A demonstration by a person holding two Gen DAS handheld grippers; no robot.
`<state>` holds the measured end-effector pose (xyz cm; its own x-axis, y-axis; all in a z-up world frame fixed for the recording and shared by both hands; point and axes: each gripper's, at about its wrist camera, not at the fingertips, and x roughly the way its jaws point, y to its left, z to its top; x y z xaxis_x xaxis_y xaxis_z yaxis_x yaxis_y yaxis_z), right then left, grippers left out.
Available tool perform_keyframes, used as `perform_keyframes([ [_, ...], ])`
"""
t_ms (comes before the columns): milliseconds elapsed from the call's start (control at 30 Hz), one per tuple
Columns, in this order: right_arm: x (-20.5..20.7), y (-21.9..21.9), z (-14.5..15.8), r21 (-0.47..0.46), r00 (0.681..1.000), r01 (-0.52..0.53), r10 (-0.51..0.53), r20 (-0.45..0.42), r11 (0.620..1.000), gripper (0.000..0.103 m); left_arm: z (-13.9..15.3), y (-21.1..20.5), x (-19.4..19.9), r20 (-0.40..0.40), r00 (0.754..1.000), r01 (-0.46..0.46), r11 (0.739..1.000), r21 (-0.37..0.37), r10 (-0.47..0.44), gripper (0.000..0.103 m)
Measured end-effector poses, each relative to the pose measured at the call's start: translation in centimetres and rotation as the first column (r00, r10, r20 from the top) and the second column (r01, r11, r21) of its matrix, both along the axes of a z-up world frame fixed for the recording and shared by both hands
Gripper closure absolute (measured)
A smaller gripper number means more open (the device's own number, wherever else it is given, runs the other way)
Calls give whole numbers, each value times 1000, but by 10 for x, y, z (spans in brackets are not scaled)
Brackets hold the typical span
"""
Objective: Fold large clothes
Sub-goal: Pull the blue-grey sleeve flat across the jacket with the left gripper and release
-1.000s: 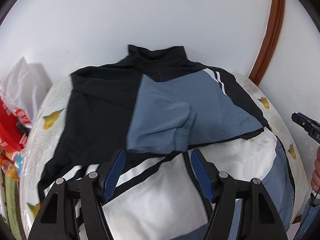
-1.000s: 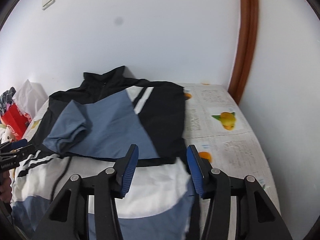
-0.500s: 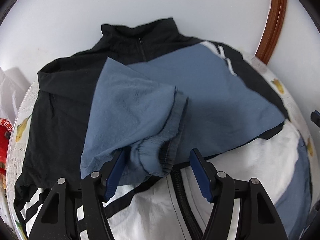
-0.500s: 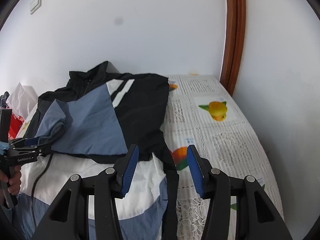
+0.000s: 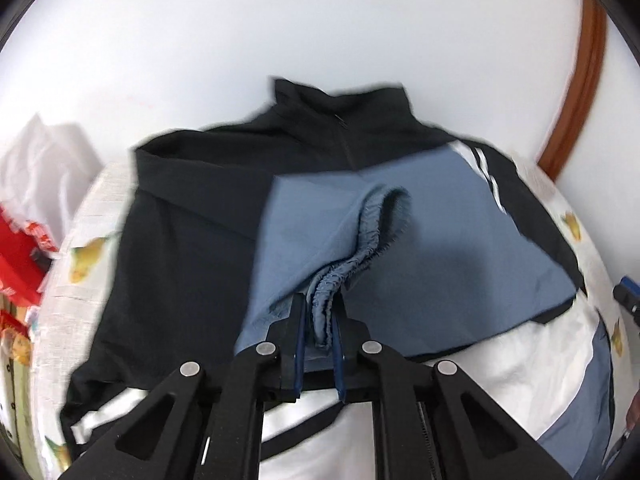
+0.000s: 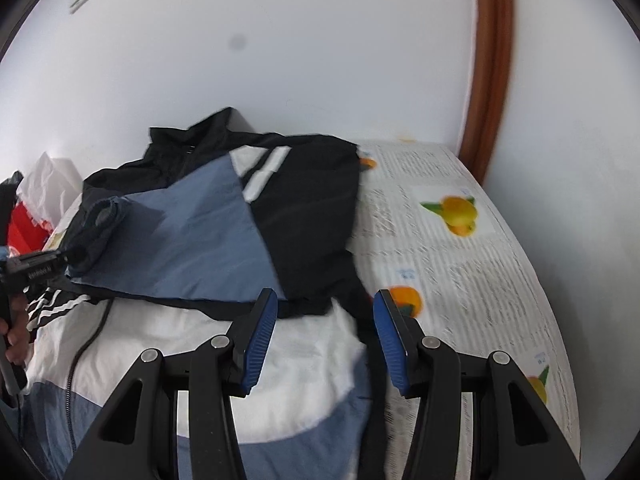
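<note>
Jacket (image 5: 192, 240), black, blue-grey and white, lies spread on a table covered with a fruit-print tablecloth (image 6: 460, 264). Collar at the table's far edge, against the white wall (image 5: 320, 32); hem toward the near edge. One sleeve is folded across the chest, and its elastic cuff (image 5: 360, 248) is lifted off the body of the garment.

Left gripper (image 5: 319, 316): fingers drawn in narrow, blue pads pressing on the gathered cuff from both sides. Cuff fabric stands up between the pads and trails away toward the collar. Frame is motion-blurred at the edges.

Right gripper (image 6: 325, 336): fingers about half apart, nothing between them. It hovers over the jacket's side edge near the near-right part of the table, above the seam where black fabric meets the white panel. Whether the fingertips touch the cloth cannot be told.

In the right wrist view the left gripper (image 6: 60, 258) shows at the table's left edge, with the sleeve end in it and a hand (image 6: 16, 340) on its handle.

Red packaging (image 5: 20, 256) and a white plastic bag (image 5: 44, 168) sit beyond the table's left edge. A brown wooden frame (image 6: 490, 68) runs up the wall at the far right corner.
</note>
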<state>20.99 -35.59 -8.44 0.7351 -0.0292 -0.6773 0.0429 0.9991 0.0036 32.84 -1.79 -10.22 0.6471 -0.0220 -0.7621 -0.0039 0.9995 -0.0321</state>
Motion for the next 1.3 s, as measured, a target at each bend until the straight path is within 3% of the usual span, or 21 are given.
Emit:
perform_keyframes([
  [133, 13, 20, 4, -20, 999, -31, 31, 15, 999, 53, 12, 49, -6, 25, 996, -79, 995, -53, 81, 92],
  [300, 36, 35, -1, -17, 999, -42, 42, 23, 999, 53, 7, 98, -7, -1, 987, -159, 980, -121, 160, 90],
  [400, 49, 37, -12, -32, 1000, -30, 30, 2, 999, 52, -7, 115, -5, -44, 977, -212, 971, -114, 208, 85],
  [567, 66, 33, -40, -75, 997, 24, -30, -75, 997, 52, -25, 130, -5, -80, 966, -253, 962, -102, 246, 85],
  [667, 68, 30, -49, -102, 993, 46, -56, -103, 994, 52, -26, 136, -6, -82, 968, -246, 959, -139, 236, 85],
  [967, 41, 24, -27, -100, 991, 103, -110, -73, 990, 52, -2, 130, -31, -13, 979, -202, 974, -103, 201, 85],
  [1100, 17, 18, -13, -4, 988, 116, -115, -98, 993, 53, 15, 124, -54, 27, 985, -169, 983, -69, 171, 85],
  [1300, -30, 20, 4, -25, 991, 110, -112, -74, 994, 60, 30, 127, -98, 18, 990, -137, 989, -52, 138, 85],
])
